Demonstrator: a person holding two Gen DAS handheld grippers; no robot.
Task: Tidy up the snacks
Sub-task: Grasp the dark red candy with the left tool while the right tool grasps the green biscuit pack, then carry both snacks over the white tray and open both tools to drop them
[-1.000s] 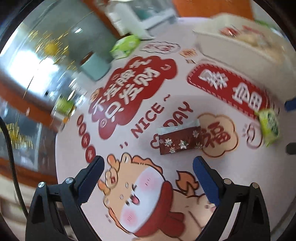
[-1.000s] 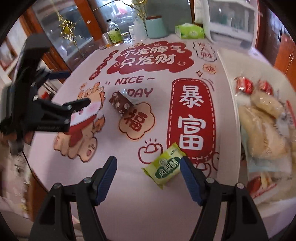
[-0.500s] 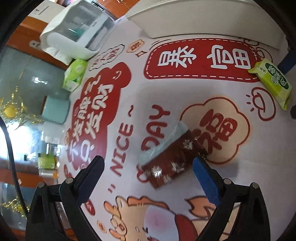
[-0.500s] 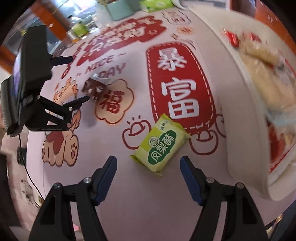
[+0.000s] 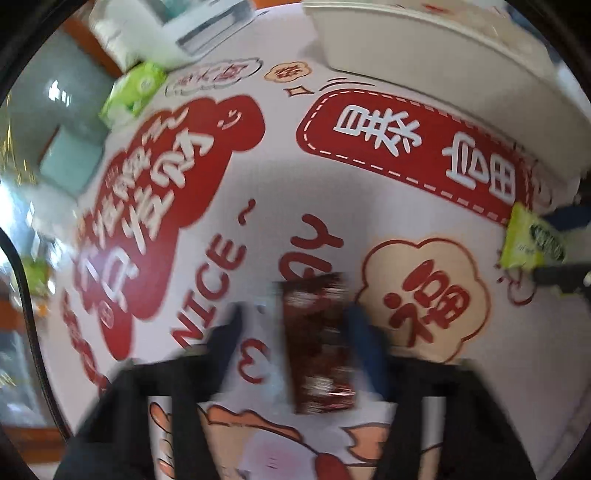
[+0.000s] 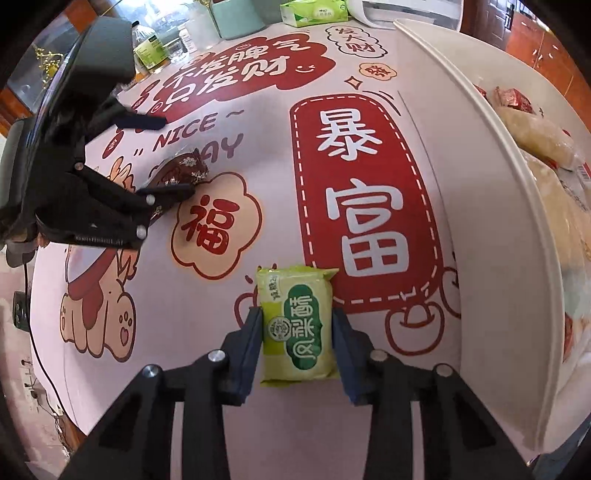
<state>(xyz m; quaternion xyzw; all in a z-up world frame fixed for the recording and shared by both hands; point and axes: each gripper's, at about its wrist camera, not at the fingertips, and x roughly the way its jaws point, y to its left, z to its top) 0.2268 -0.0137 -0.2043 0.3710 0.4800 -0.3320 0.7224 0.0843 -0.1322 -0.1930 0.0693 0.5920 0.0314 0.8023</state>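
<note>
The green snack packet is lying flat on the printed pink tablecloth, at 6 o'clock in the right wrist view. The right gripper is standing over it; its jaws have just been closing, and both blue pads are now pressing on the packet's long sides. The white tray is sitting just beside the packet at 3 o'clock, with wrapped snacks lying inside it.

The dark red snack packet is lying on the tablecloth at 6 o'clock in the left wrist view, which is blurred. The left gripper has just been closing its jaws. The packet is sitting between them, touching the right pad, while a gap is showing at the left pad. In the right wrist view this gripper is appearing at 9 o'clock, well apart from the green packet.

A green tissue pack is resting at 12 o'clock, at the table's far edge.
</note>
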